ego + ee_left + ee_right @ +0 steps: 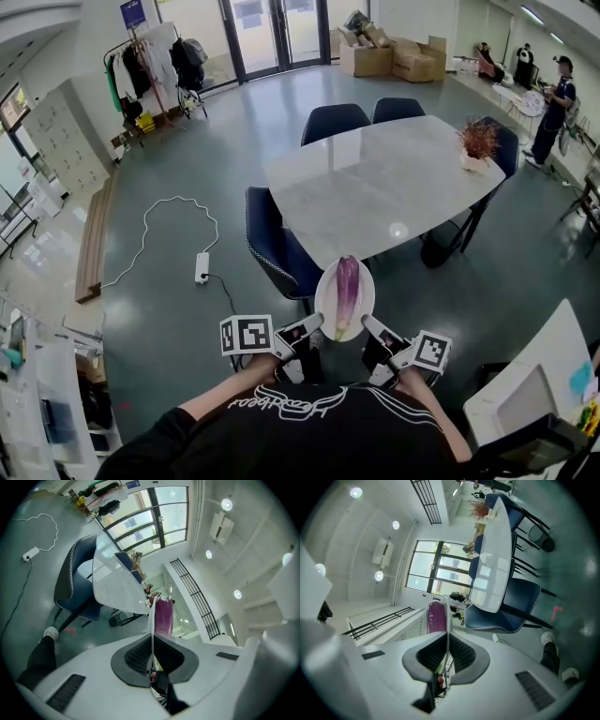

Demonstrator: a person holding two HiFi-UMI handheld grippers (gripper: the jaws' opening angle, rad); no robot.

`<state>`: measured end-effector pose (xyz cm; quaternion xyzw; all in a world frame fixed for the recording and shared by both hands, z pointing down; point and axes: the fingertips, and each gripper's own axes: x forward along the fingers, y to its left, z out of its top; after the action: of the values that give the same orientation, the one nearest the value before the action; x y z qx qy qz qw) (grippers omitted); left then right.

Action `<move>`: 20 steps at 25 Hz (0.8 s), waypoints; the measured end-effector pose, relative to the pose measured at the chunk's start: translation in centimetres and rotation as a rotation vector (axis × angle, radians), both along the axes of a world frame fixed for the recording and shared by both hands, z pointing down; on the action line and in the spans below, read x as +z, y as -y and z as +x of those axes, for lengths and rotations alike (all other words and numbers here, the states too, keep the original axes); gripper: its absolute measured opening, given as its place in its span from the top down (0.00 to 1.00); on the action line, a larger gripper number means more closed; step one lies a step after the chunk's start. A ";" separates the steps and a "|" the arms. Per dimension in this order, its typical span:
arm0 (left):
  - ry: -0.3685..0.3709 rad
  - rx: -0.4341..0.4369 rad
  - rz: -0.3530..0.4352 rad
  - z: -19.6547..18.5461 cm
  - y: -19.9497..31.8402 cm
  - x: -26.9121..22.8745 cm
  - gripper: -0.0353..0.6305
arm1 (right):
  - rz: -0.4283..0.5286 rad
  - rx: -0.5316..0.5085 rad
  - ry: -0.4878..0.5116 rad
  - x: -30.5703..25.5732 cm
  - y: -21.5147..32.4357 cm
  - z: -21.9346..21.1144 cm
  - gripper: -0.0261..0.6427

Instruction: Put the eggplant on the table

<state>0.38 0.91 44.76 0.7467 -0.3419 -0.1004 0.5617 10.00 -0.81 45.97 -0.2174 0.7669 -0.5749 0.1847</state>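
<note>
Glossy purple eggplant (347,291), round white plate (325,286) — left gripper (314,328), right gripper (367,325), fingers (136,658) clamped on its rim

the white table (375,183) carries 1 potted plant (479,145) near its right end.

No words or numbers can be read anywhere. In the head view, white cursive lettering runs across the person's black shirt (314,405), upside down and too warped to spell out. A blue poster (132,13) above the clothes rack (150,47) carries pale print too small to make out. The left cube (246,335) on the left gripper (312,325) and the right cube (431,352) on the right gripper (368,325) each show a black-and-white square marker pattern, with no letters or digits in it.
</note>
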 end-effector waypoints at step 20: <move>-0.016 0.069 -0.014 -2.5 12.5 0.8 0.92 | -0.020 0.074 -0.022 0.7 11.7 -2.3 0.93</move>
<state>-2.10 -11.59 45.58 0.7534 -0.3120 -0.0845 0.5727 7.71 -12.48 46.71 -0.2538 0.7543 -0.5730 0.1954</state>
